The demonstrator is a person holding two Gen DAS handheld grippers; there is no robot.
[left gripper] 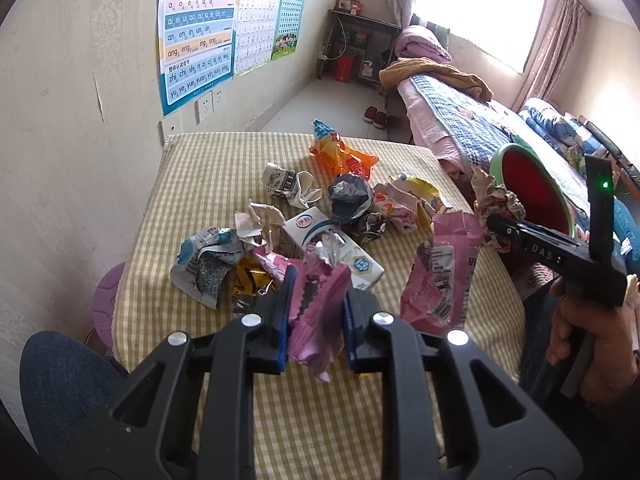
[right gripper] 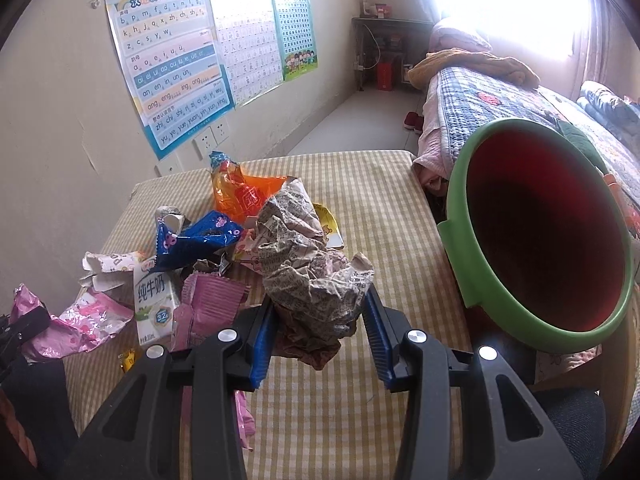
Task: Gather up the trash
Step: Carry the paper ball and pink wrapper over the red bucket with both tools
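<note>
Left gripper point(left gripper: 316, 312) pinches a pink wrapper point(left gripper: 320, 300), right gripper point(right gripper: 318, 332) clamps crumpled newspaper point(right gripper: 312, 272) beside the green bin point(right gripper: 464, 264); both light, probably springy.

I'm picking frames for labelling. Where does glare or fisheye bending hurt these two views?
Left wrist view: the window is blown white, the wall bows at the edge, and the table trash stays sharp. Right wrist view: window glare washes out the bed's far end, the bin bulges, and the crumpled paper is crisp.
</note>
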